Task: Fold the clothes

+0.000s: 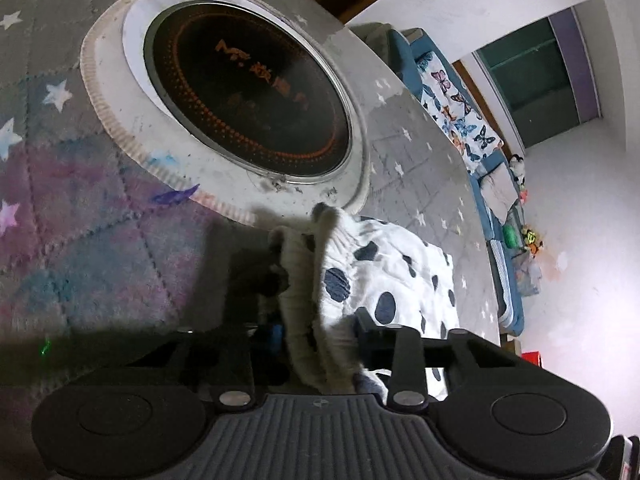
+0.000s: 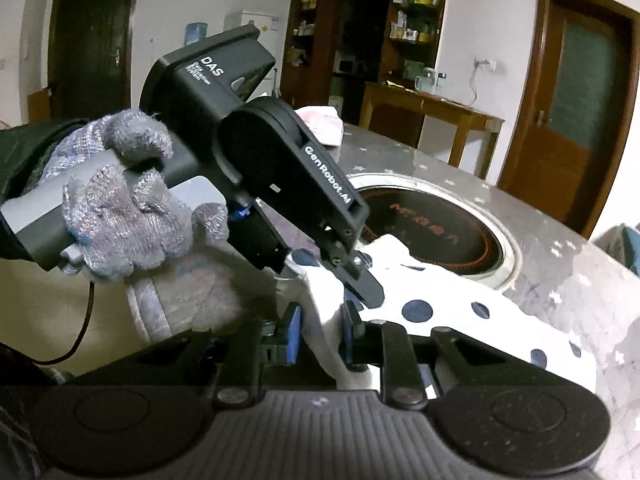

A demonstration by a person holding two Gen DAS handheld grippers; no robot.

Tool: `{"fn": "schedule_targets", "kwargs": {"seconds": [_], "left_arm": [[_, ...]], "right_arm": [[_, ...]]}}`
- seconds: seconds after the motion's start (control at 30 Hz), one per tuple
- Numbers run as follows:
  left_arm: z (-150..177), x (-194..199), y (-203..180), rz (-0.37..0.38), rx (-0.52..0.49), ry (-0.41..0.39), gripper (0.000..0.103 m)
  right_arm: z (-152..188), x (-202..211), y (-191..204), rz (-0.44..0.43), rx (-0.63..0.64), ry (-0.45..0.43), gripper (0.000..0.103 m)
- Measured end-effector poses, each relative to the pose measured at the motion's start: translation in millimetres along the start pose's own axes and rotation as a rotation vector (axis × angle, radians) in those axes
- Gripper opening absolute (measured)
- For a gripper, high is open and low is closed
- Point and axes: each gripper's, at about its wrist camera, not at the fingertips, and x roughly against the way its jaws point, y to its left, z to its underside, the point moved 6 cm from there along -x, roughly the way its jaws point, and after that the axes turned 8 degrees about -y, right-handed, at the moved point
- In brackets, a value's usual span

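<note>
A white garment with dark blue dots (image 1: 384, 272) lies on the grey star-patterned table (image 1: 424, 160), beside the round cooktop. Its ribbed edge (image 1: 308, 292) stands bunched up between the fingers of my left gripper (image 1: 316, 320), which is shut on it. In the right wrist view the same garment (image 2: 440, 320) spreads to the right, and my right gripper (image 2: 320, 340) is shut on a white fold of it. The left gripper (image 2: 332, 268), held by a gloved hand (image 2: 128, 216), pinches the cloth just above my right fingers.
A round black cooktop (image 1: 248, 92) with a white rim is set in the table. A blue sofa (image 1: 460, 116) with butterfly fabric lies past the table edge. A pink-white cloth (image 2: 324, 120) lies at the far side; a wooden desk (image 2: 432, 108), shelves and doors stand behind.
</note>
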Motion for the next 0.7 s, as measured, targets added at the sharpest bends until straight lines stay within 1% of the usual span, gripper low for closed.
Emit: {"fn": "schedule_targets", "kwargs": {"seconds": [0.03,0.1,0.17,0.23,0.27,0.3,0.37,0.43,0.47,0.53,0.6,0.7], "left_arm": [[-1,0,-1,0.0,-0.007,-0.003,0.029],[-2,0,-2,0.001,-0.022,-0.009,0.026],[-4,0,-4,0.002,-0.036,-0.015,0.024],[-5,0,-5,0.002,-0.051,-0.022,0.023],[-5,0,-6,0.003,-0.062,-0.025,0.023],[-5,1,-8,0.002,-0.076,-0.029,0.023],[-7,1,-11,-0.001,-0.097,-0.034,0.023],[-8,1,-13,-0.004,-0.113,-0.039,0.023],[-9,1,-13,-0.006,-0.12,-0.041,0.023],[-11,1,-15,-0.009,-0.136,-0.045,0.023],[-12,1,-17,-0.012,-0.152,-0.049,0.023],[-14,-2,-20,-0.021,-0.182,-0.054,0.023]], "right_arm": [[-2,3,-3,-0.002,-0.021,-0.005,0.023],[-5,9,-10,-0.006,-0.064,-0.015,0.026],[-7,18,-22,-0.003,-0.128,-0.026,0.026],[-4,29,-45,0.055,-0.19,-0.032,0.028],[-3,34,-57,0.084,-0.221,-0.035,0.034],[-1,40,-68,0.113,-0.252,-0.038,0.037],[11,46,-98,0.226,-0.283,-0.023,0.038],[25,48,-123,0.312,-0.322,-0.006,0.038],[37,50,-143,0.373,-0.362,0.006,0.038],[52,51,-168,0.423,-0.436,0.014,0.038],[66,52,-185,0.425,-0.519,0.021,0.038],[79,45,-200,0.417,-0.595,0.019,0.037]]}}
